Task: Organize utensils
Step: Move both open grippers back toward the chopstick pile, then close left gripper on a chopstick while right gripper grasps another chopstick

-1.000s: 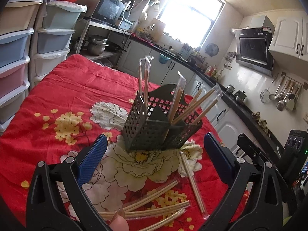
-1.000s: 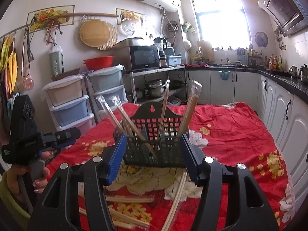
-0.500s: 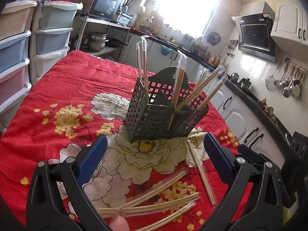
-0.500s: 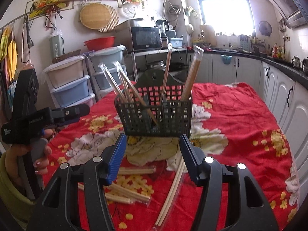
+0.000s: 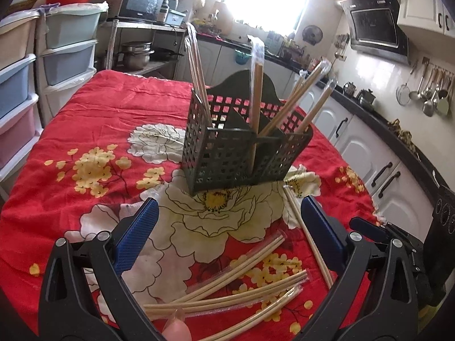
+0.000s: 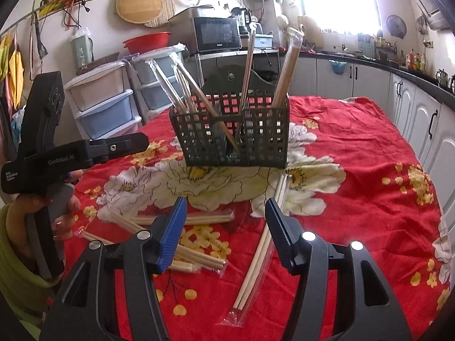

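Note:
A black lattice utensil caddy (image 5: 244, 145) (image 6: 236, 136) stands on the red flowered cloth, with several wrapped chopstick pairs upright in its compartments. More wrapped chopstick pairs (image 5: 227, 292) (image 6: 187, 253) lie loose on the cloth in front of it. One long wrapped pair (image 6: 261, 253) lies between my right gripper's pads, untouched. My left gripper (image 5: 227, 238) hangs open above the loose pile, nothing between its blue pads. My right gripper (image 6: 224, 227) is open too, low over the cloth. The left tool (image 6: 57, 153) shows at the right wrist view's left edge, held by a hand.
Stacked plastic drawers (image 5: 25, 85) (image 6: 108, 99) stand beside the table's far left. White cabinets under a dark counter (image 5: 378, 153) run along the right. A microwave (image 6: 216, 34) sits on a shelf behind. The table's edge (image 6: 426, 218) drops off at the right.
Both grippers have sunk toward the cloth and tipped down, so the caddy and the loose chopsticks sit higher and larger in view. Neither gripper's opening has changed.

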